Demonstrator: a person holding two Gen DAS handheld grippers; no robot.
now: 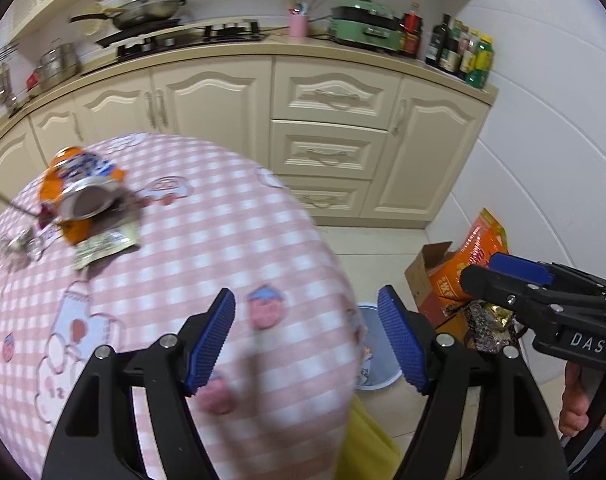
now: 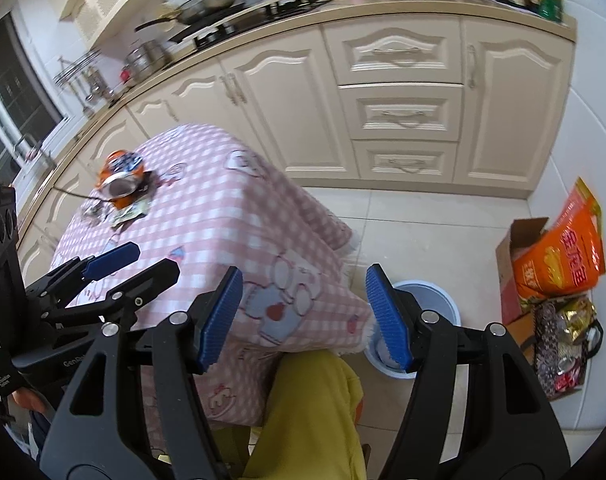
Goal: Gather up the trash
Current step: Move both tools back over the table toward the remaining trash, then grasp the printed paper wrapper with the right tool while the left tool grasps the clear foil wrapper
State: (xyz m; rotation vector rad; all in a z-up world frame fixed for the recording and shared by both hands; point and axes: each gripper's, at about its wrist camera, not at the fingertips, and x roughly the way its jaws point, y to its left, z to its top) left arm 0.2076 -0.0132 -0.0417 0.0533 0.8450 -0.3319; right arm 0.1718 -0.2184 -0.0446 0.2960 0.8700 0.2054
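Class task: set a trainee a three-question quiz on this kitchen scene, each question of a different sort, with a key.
1. True or false: the left gripper holds the can.
2. The bin stands: A) on the table B) on the floor beside the table C) on the counter.
3. Fill in: under the can lies a flattened ____.

Key: 1. False; both the left and the right gripper are open and hold nothing. 2. B; the table has only trash on it. 3. Wrapper.
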